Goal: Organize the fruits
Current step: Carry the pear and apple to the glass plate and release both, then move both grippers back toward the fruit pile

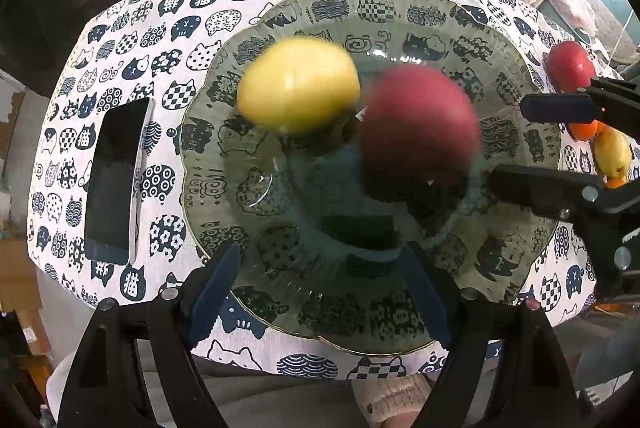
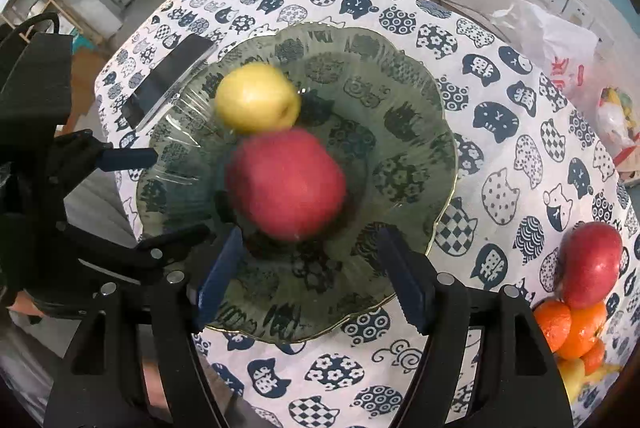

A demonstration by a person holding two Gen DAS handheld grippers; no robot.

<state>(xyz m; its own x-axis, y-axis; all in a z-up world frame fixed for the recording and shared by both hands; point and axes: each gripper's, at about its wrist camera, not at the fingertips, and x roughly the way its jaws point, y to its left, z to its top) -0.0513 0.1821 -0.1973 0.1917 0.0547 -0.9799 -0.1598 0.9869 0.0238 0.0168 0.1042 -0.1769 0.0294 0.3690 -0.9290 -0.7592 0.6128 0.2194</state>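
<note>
We count two fruits in the glass plate (image 2: 404, 95): one yellow apple (image 2: 256, 97) and one red apple (image 2: 286, 183), both blurred, touching or nearly so. Off the plate, at the right edge of the surface (image 2: 500, 155), sits a pile: one more red apple (image 2: 592, 264), at least three oranges (image 2: 576, 328) and yellow fruit (image 1: 612, 151) beside them. One dark phone (image 1: 114, 179) lies left of the plate.

The plate fills most of the cloth; open room remains on the far side and between plate and pile, while the plate's near rim reaches close to the surface edge.

Our left hand-held gripper (image 1: 320, 296) points steeply down over the plate's near rim, fingers apart, nothing between them. Our right hand-held gripper (image 2: 312, 284) also points down over the plate, fingers apart; the red apple lies just beyond its tips, and the pads do not press on it.
</note>
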